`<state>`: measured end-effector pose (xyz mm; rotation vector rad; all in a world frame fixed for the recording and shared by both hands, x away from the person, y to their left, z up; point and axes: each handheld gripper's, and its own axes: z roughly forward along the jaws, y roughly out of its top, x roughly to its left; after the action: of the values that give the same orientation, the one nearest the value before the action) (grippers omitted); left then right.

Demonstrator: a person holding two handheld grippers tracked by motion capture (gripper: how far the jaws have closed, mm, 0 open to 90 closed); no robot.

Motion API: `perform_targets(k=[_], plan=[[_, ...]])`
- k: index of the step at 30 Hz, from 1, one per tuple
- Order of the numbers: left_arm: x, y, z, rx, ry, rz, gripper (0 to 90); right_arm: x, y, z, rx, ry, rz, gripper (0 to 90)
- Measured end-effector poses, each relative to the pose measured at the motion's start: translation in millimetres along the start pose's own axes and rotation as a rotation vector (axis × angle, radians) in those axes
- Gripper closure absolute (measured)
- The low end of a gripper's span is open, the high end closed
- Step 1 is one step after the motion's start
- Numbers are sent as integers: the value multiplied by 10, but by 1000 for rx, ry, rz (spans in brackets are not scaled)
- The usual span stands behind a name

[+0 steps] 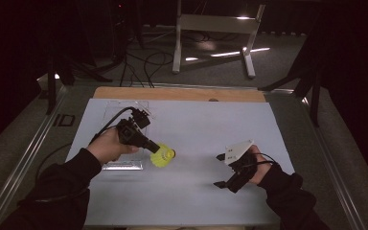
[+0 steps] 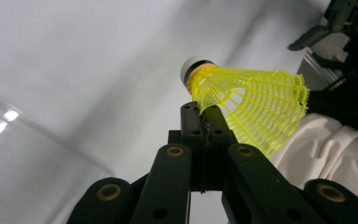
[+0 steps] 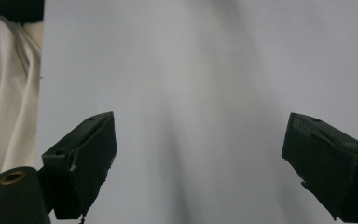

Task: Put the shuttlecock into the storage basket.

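A yellow plastic shuttlecock with a white cork hangs just over the white table sheet, left of centre. My left gripper is shut on the edge of its mesh skirt. In the left gripper view the shuttlecock sticks out up and to the right of the closed left gripper, cork pointing away. My right gripper hovers over the sheet at the right, open, nothing between its jaws. In the right gripper view the right gripper shows its jaws wide apart over bare sheet.
A clear plastic container lies on the sheet under and behind my left hand, seen as a clear plastic container at lower left. A wooden table edge runs along the back. Metal rails flank the table; a stand and cables are beyond.
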<state>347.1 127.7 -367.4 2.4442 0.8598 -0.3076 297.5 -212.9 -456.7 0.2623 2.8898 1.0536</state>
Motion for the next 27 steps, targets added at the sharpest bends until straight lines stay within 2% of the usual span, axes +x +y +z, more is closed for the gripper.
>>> perform_targets(k=[4, 8, 9, 10, 11, 13, 15, 16, 23, 27], plan=[[59, -43, -128, 12, 13, -24, 900, 32, -53, -34, -34, -19, -13, 101], [138, -115, -307, 17, 51, -57, 900, 78, -117, -84, -62, -37, -2, 101], [138, -115, -307, 17, 51, -57, 900, 78, -117, -84, -62, -37, -2, 101], [174, -151, -389, 17, 71, -75, 900, 94, -145, -116, -75, -51, -3, 101], [174, -151, -389, 17, 71, -75, 900, 94, -145, -116, -75, -51, -3, 101], [207, -183, -457, 17, 88, -86, 900, 135, -191, -161, -119, -88, -18, 101], [237, -207, -509, 22, 98, -101, 900, 150, -223, -175, -146, -101, -26, 101], [280, -234, -565, 28, 113, -122, 900, 164, -247, -172, -155, -102, -28, 102], [381, -315, -647, 65, 152, -159, 900, 181, -356, -158, -154, -113, 3, 102], [457, -374, -610, 94, 159, -186, 900, 184, -425, -143, -167, -128, 10, 101]])
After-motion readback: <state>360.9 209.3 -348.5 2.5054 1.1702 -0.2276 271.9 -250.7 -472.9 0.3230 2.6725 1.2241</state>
